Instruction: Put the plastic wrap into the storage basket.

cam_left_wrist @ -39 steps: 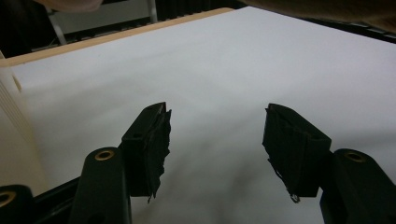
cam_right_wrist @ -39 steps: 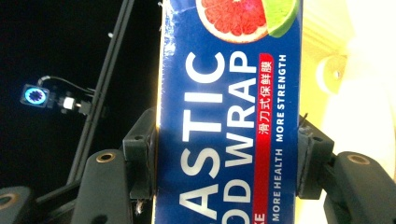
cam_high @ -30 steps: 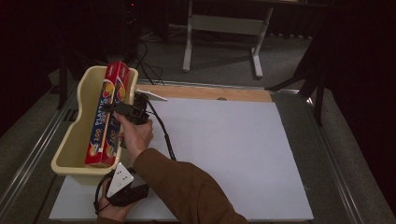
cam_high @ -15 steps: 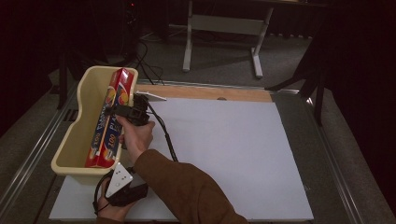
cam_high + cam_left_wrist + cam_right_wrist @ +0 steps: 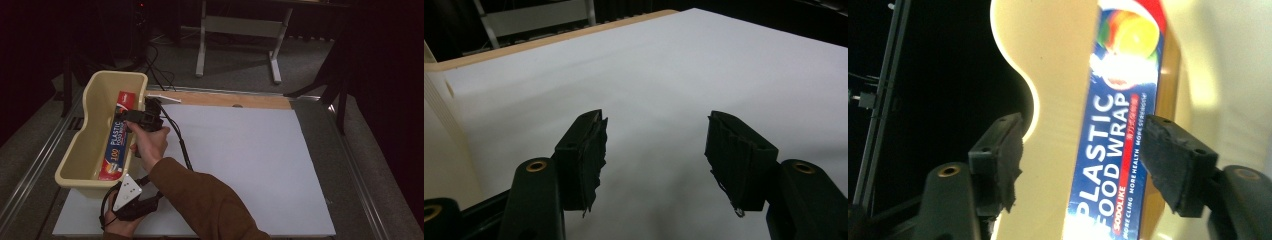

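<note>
Your right hand point(image 5: 149, 145) covers most of the right gripper point(image 5: 131, 116) in the high view. The plastic food wrap box point(image 5: 1118, 125) runs off the right gripper view's top and bottom edges, its smallest print too blurred to read.

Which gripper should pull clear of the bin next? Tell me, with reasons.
Right. The right gripper sits over the cream bin, its jaws open beside the plastic wrap box, which lies inside. The left gripper is open over the white sheet, near the table's front edge.

One plastic wrap box point(image 5: 114, 145), one cream bin point(image 5: 87, 127), two grippers, one white sheet point(image 5: 250, 165).
</note>
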Action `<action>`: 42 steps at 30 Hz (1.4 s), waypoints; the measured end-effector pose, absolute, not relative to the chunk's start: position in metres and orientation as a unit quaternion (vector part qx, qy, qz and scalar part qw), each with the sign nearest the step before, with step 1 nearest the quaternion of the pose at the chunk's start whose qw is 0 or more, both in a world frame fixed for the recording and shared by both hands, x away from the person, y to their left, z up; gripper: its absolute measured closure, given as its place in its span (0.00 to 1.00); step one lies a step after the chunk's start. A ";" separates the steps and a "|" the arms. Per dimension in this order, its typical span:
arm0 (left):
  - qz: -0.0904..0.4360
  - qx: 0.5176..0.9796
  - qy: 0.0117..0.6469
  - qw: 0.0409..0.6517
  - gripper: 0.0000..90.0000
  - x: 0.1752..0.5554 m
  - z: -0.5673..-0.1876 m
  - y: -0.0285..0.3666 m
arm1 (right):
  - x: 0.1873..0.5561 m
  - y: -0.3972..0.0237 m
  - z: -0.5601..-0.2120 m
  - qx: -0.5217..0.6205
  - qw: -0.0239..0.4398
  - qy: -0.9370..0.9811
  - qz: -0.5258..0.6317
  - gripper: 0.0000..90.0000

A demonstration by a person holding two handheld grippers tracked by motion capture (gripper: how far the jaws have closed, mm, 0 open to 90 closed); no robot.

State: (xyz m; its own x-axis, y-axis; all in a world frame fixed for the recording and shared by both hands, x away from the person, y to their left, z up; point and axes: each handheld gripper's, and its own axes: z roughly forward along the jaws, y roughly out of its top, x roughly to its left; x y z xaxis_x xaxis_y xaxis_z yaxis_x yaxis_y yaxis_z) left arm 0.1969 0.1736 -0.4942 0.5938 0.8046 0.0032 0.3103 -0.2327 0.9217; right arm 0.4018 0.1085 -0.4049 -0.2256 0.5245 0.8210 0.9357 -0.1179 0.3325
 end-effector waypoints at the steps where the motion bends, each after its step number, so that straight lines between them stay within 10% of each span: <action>1: 0.250 0.744 0.375 0.493 0.46 0.197 -0.494 0.173 | 0.403 0.107 -0.404 -0.583 0.217 -0.629 -0.466 0.39; 22: 0.248 0.750 0.372 0.488 0.45 0.199 -0.495 0.168 | 0.397 0.033 -0.377 -0.395 -0.038 -0.789 -0.468 0.40; 42: 0.242 0.757 0.372 0.479 0.43 0.200 -0.497 0.165 | 0.374 -0.074 -0.402 -0.282 -0.090 -0.856 -0.425 0.26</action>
State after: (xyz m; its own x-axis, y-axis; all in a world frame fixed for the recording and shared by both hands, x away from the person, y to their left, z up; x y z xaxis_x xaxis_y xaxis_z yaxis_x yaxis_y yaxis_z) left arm 0.1998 0.1649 -0.4968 0.6067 0.7949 0.0108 0.3309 -0.2648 0.9058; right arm 0.3739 -0.0736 -0.4025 -0.8251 0.5586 0.0852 0.4055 0.4804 0.7777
